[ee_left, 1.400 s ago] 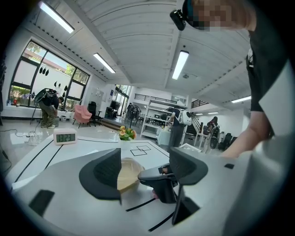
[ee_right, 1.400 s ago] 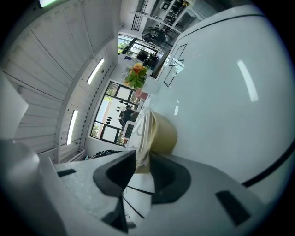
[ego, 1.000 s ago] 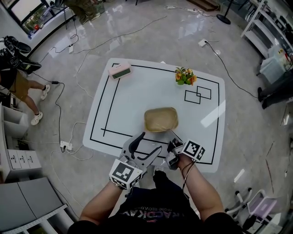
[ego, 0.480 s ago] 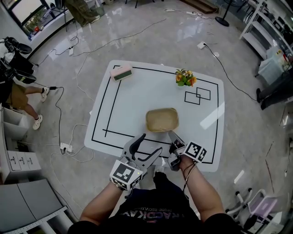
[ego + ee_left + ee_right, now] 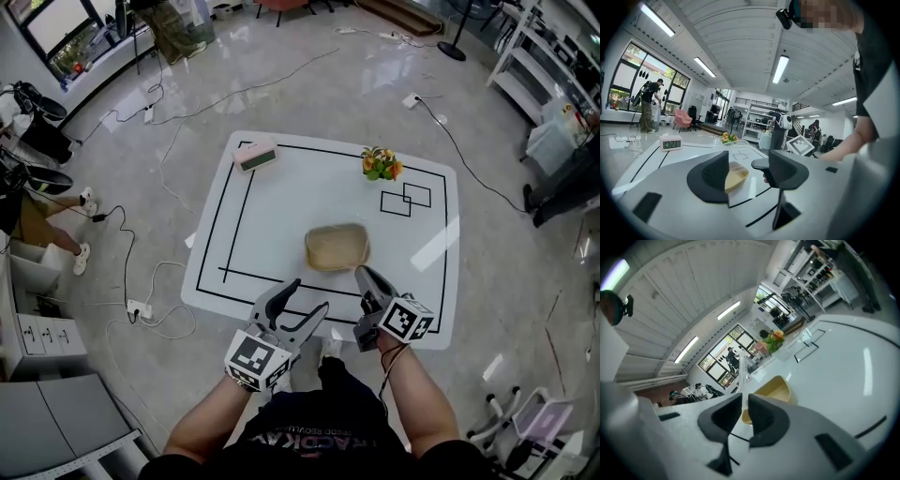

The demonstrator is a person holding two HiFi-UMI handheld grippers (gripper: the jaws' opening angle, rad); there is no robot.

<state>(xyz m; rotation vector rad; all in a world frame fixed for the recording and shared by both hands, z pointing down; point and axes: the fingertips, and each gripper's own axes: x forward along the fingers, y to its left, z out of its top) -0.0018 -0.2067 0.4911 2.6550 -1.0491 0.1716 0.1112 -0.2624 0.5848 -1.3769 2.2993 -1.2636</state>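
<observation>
A tan open container (image 5: 337, 247) stands on the white table (image 5: 281, 216) inside black border lines. My right gripper (image 5: 367, 279) hangs just in front of it, near the table's front edge. In the right gripper view it (image 5: 744, 416) is shut on a thin clear plastic piece (image 5: 743, 376) that sticks up edge-on, with the container (image 5: 773, 389) beyond. My left gripper (image 5: 305, 296) is open with nothing between its fingers, left of the right one. In the left gripper view the container (image 5: 736, 174) shows in the gap of that gripper (image 5: 747, 171).
At the table's far left corner lies a pink clock (image 5: 257, 156); a small flower bunch (image 5: 380, 163) and two drawn squares (image 5: 405, 198) are at the far right. Cables cross the floor around the table. Shelves and people stand far off.
My right gripper has pulled back and up from the container with the clear piece in its jaws. The left gripper has hardly moved.
</observation>
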